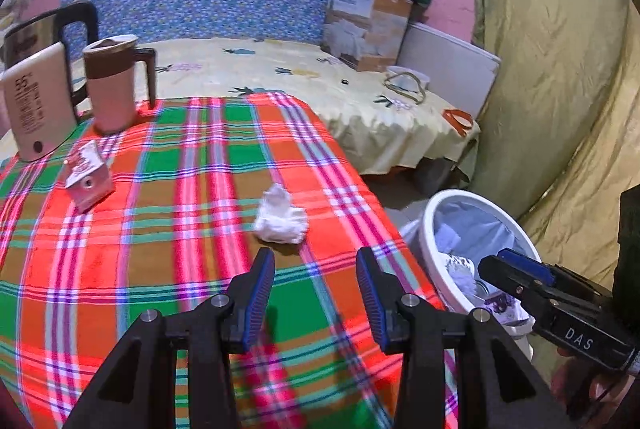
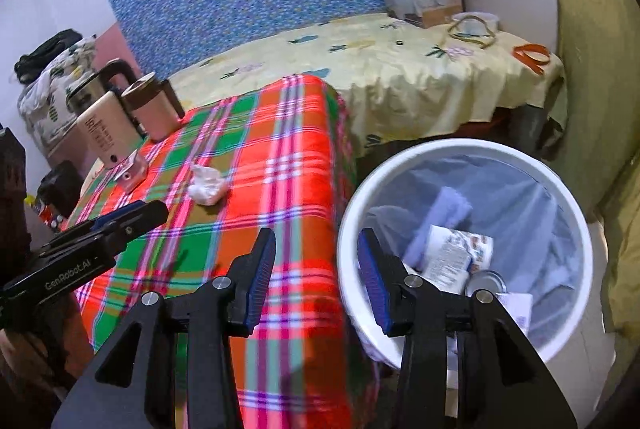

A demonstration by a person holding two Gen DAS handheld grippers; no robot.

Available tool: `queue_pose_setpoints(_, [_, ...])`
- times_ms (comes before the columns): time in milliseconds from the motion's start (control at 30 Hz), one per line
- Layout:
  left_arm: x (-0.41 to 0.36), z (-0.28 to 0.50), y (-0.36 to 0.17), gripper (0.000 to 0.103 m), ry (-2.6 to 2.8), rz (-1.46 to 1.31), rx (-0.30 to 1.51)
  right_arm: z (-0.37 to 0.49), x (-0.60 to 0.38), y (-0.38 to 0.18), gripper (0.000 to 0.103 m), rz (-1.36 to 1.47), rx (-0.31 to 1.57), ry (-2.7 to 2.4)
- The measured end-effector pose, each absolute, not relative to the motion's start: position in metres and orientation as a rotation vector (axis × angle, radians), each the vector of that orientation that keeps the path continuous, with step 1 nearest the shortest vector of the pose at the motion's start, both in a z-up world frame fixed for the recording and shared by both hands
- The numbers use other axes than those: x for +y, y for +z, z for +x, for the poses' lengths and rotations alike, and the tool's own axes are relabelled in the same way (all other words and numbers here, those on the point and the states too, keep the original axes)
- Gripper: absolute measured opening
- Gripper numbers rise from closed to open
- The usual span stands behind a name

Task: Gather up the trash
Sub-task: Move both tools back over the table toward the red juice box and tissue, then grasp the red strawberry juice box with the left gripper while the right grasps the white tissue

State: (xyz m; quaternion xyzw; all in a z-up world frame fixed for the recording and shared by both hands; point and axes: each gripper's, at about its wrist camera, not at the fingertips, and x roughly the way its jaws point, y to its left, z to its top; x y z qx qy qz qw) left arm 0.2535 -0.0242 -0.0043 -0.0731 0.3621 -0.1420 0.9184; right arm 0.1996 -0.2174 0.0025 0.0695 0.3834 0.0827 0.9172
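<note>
I saw crumpled white tissue (image 1: 281, 216) on plaid cloth (image 1: 168, 189); both grippers (image 1: 316, 293) (image 2: 318, 277) gaped empty; only the right view showed the round bin's (image 2: 568, 213) can (image 2: 486, 283)

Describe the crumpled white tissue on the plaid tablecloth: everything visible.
The crumpled white tissue wad looks like soft paper, bunched into an irregular lump with one peak sticking up. It lies alone on the red, green and orange plaid tablecloth, toward the table edge nearest the round white plastic bin. Nothing else touches it; the left tool is short of it, empty.
</note>
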Motion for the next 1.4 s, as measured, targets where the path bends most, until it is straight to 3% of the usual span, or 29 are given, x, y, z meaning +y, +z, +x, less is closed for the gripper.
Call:
queue_pose_setpoints(467, [0.073, 0.270, 0.007, 0.042, -0.089, -0.223, 0.693, 0.226, -0.148, -0.003, 0.045, 0.055, 0.814, 0.324])
queue_pose_setpoints(833, [0.144, 0.308, -0.013, 0.042, 0.048, -0.271, 0.705, 0.264, -0.105, -0.023, 0.048, -0.002, 0.860, 0.356])
queue_pose_setpoints(933, [0.152, 0.319, -0.021, 0.051, 0.060, -0.280, 0.710, 0.270, -0.101, -0.030, 0.049, -0.017, 0.867, 0.349])
queue_pose_setpoints(1100, [0.154, 0.336, -0.028, 0.053, 0.064, -0.281, 0.725, 0.279, -0.099, -0.037, 0.049, -0.028, 0.888, 0.323])
queue_pose_setpoints(1400, [0.151, 0.363, -0.036, 0.065, 0.143, -0.305, 0.738, 0.284, -0.100, -0.041, 0.048, -0.010, 0.907, 0.327])
